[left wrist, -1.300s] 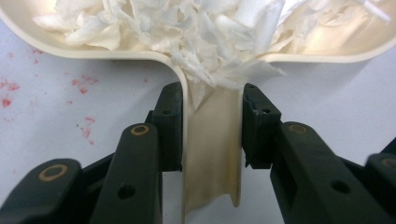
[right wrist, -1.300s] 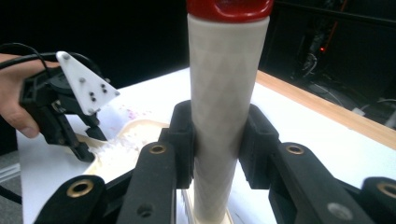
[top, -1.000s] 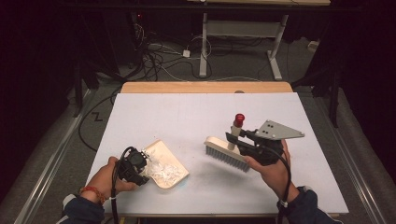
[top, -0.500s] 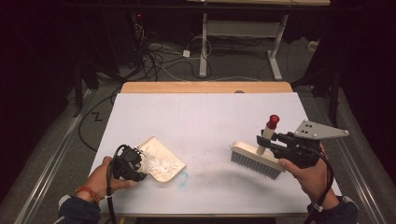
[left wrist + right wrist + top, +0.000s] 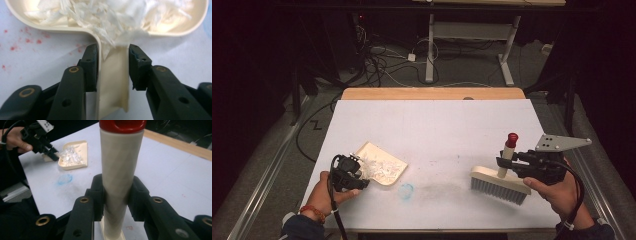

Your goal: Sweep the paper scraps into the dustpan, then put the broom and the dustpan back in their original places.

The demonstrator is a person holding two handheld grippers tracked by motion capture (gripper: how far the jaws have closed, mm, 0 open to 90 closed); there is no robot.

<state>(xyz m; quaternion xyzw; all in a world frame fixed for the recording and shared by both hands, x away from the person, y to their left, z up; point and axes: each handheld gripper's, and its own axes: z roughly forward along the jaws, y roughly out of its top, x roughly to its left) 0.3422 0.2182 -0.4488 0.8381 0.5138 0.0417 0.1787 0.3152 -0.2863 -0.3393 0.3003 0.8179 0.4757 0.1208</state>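
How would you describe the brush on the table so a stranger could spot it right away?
On the white table top, look near the right edge, where the right gripper clamps an upright handle. That is the cream hand brush with grey bristles. Its red-capped handle sets it apart from the flat cream dustpan at the left.

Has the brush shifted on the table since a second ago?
Yes. The brush, held in the right gripper, has moved right, away from the dustpan and toward the table's right edge.
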